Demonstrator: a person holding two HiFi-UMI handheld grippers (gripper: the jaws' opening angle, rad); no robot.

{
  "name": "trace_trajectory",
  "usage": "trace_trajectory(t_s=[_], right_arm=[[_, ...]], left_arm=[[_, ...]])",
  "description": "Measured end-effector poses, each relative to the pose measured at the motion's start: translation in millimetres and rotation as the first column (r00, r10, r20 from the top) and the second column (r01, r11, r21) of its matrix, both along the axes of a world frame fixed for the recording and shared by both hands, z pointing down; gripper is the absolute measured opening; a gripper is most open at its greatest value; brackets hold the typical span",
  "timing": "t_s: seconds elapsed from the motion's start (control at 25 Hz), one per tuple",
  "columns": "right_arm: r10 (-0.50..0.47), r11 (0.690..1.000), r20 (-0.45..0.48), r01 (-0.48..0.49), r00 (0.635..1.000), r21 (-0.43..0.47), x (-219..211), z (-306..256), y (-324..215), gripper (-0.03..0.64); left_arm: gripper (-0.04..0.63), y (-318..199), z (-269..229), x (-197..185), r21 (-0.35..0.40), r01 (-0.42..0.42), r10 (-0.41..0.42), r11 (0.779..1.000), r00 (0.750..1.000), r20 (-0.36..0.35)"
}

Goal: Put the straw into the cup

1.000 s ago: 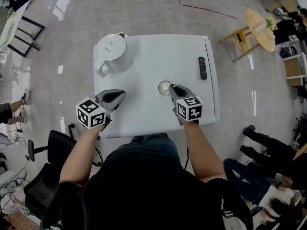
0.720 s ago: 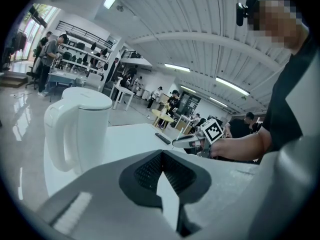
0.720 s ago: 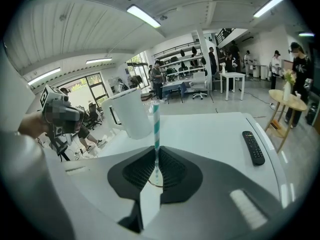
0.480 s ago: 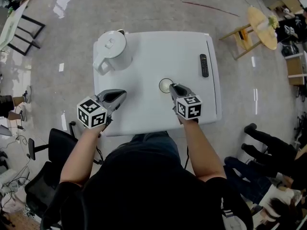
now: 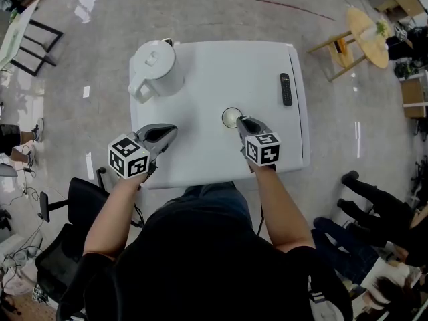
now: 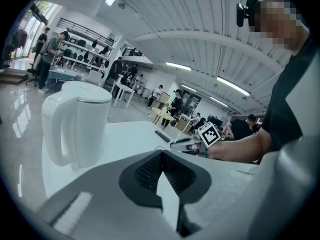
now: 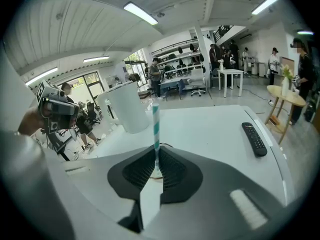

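Landmark: a small round clear-rimmed cup [image 5: 231,117] stands on the white square table [image 5: 214,65], a little to the person's right of its middle.

Right gripper: the right gripper [image 5: 241,121] comes at the cup from the person's side, with its tip right at the cup's near rim in the head view.

Right jaws: in the right gripper view the right gripper [image 7: 156,165] has its jaws closed on a white-and-teal striped straw [image 7: 156,129], pinching it low on its length.

Straw: it stands upright between the jaws, directly over the near side of the cup. Part of the cup's rim [image 7: 164,145] shows as a thin curve just past the jaw tips. Whether the straw's lower end is already inside the cup cannot be told.

Left gripper: the left gripper [image 5: 171,132] hangs over the table well to the left of the cup and nearer the person, touching nothing.

Left jaws: in the left gripper view the left gripper [image 6: 162,156] has its jaws pressed together with nothing between them.

Jug: a large white lidded jug with a handle [image 5: 155,72] stands far beyond and left of the cup, at the table's far left corner.

Remote: a black remote control [image 5: 285,89] lies beyond and right of the cup, along the table's right edge.
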State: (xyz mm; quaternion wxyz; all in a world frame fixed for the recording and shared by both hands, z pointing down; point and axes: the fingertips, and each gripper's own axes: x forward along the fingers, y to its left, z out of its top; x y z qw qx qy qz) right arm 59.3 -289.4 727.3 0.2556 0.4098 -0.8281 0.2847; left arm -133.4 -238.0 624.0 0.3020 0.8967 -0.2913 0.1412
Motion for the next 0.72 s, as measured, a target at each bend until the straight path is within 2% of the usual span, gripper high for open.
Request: trace_trajectory(t_s=[0.72], right_arm=[[0.007, 1.000, 0.004, -0.007, 1.000, -0.004, 1.7, 7.9, -1.3, 0.052]], left_arm=[[0.000, 0.2, 2.2, 5.7, -0.005, -0.014, 0.014, 1.000, 1.000, 0.008]])
